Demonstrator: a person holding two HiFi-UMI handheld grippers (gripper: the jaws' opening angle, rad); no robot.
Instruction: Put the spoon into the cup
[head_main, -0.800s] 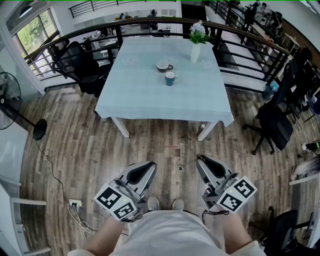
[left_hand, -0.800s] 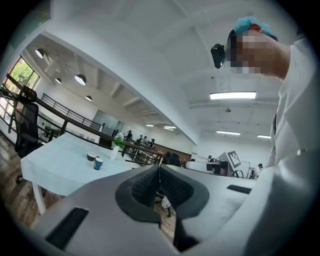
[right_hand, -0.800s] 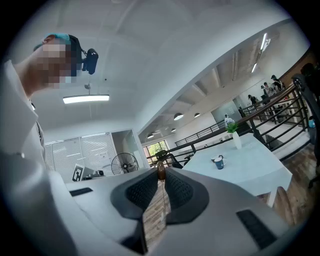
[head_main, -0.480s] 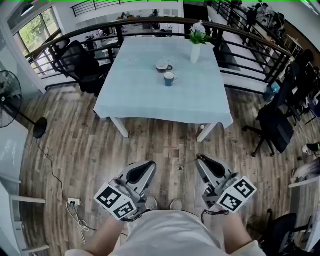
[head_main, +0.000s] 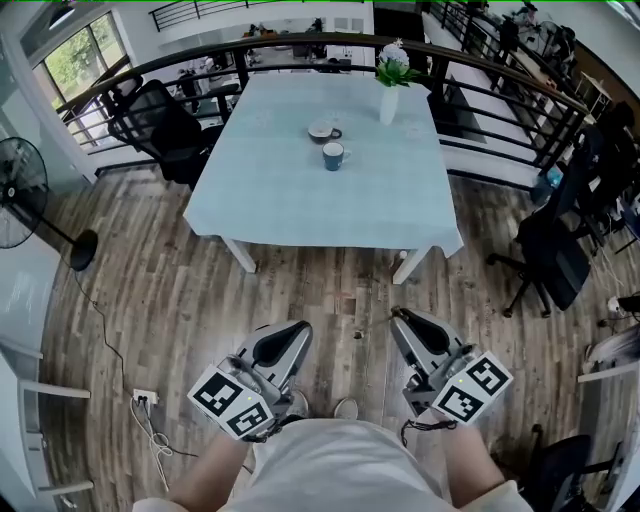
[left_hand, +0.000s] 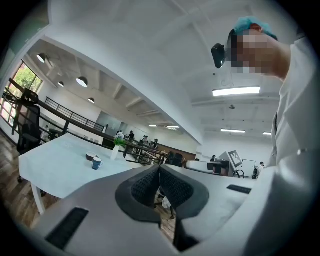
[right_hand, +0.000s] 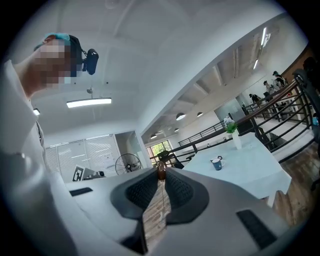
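Note:
A blue cup (head_main: 333, 155) stands near the middle of the table with the pale blue cloth (head_main: 300, 200). It also shows small in the left gripper view (left_hand: 97, 163) and in the right gripper view (right_hand: 217, 163). Just behind it sits a small dark-rimmed bowl (head_main: 322, 131). I cannot make out a spoon at this distance. My left gripper (head_main: 297, 328) and right gripper (head_main: 401, 319) are held low by the person's waist, over the wood floor and far short of the table. Both are shut with nothing in them, as their own views show (left_hand: 159, 168) (right_hand: 161, 171).
A white vase with green flowers (head_main: 390, 95) stands at the table's far right. Black office chairs (head_main: 160, 125) (head_main: 550, 250) flank the table, and a dark railing (head_main: 500, 90) runs behind it. A floor fan (head_main: 25, 195) stands at the left, and a cable and socket (head_main: 145, 405) lie on the floor.
The table and cup have drifted slightly left and up in the head view as the person steps. Both grippers hold the same pose, still shut.

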